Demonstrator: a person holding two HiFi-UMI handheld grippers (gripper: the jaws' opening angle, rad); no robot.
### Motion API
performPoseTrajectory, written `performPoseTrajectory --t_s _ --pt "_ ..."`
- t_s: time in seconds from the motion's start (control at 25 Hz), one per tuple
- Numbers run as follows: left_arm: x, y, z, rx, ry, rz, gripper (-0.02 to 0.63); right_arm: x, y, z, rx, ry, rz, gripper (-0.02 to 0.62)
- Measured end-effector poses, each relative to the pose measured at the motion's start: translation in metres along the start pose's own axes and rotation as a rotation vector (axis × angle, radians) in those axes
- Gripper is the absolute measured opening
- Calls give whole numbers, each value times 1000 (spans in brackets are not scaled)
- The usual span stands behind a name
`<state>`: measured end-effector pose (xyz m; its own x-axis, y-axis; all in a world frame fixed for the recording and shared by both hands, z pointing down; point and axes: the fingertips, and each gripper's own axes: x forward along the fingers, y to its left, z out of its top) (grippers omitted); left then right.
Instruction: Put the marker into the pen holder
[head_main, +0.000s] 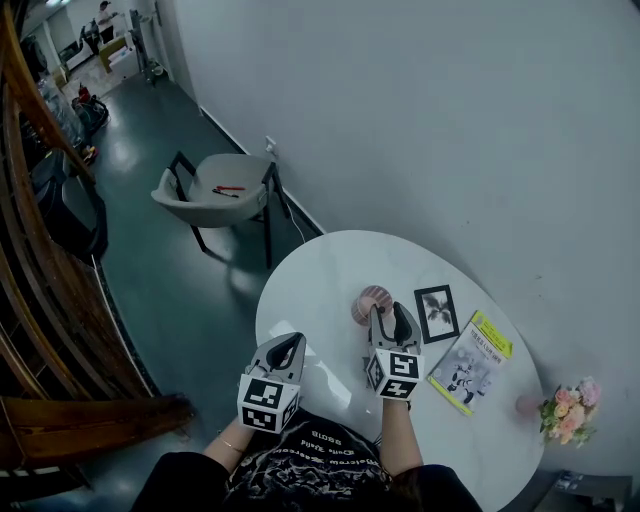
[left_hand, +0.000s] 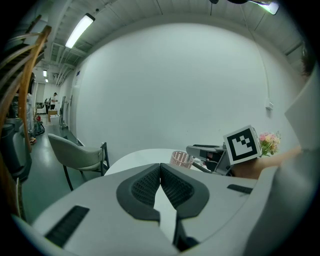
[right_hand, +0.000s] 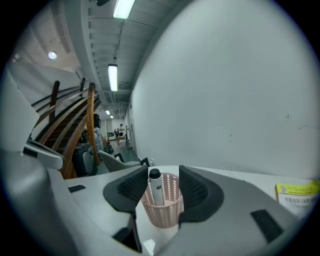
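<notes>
A pink mesh pen holder (head_main: 371, 303) stands on the round white table (head_main: 320, 270). A white marker with a black cap (right_hand: 156, 189) stands upright inside the pen holder (right_hand: 162, 210), leaning toward its left wall. My right gripper (head_main: 392, 312) sits just behind the holder with its jaws open on either side of it; in the right gripper view the gripper (right_hand: 162, 175) has a clear gap between the marker and its right pad. My left gripper (head_main: 287, 345) hovers at the table's near left edge, jaws shut and empty (left_hand: 160, 167). The left gripper view shows the holder (left_hand: 181, 159) beside the right gripper (left_hand: 200, 150).
A framed black picture (head_main: 437, 313) and a yellow-edged booklet (head_main: 470, 362) lie right of the holder. A pink flower bunch (head_main: 568, 408) stands at the table's right edge. A grey chair (head_main: 215, 190) stands on the floor beyond the table; a wooden stair railing (head_main: 40, 200) runs along the left.
</notes>
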<state>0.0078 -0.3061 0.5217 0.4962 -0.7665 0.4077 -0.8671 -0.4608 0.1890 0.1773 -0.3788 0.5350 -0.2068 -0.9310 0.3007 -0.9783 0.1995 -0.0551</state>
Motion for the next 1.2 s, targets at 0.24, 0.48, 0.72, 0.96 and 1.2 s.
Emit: performPoseTrajectory --t_s 0.24,0.48,0.72,0.96,1.2 --pt "-1 -4 -2 4 3 -16 21 -8 2 5 14 -17 5 219" --pt "-4 -6 -2 3 -3 -33 21 -21 18 14 41 -52 68 232" --pt "-5 -9 -3 4 -9 -57 21 -40 30 21 17 -71 87 233" --pt "-6 -17 -1 14 -16 -99 21 -66 35 37 26 -120 72 232" --pt "-8 -28 0 30 -24 -146 21 -89 33 47 40 -162 32 232"
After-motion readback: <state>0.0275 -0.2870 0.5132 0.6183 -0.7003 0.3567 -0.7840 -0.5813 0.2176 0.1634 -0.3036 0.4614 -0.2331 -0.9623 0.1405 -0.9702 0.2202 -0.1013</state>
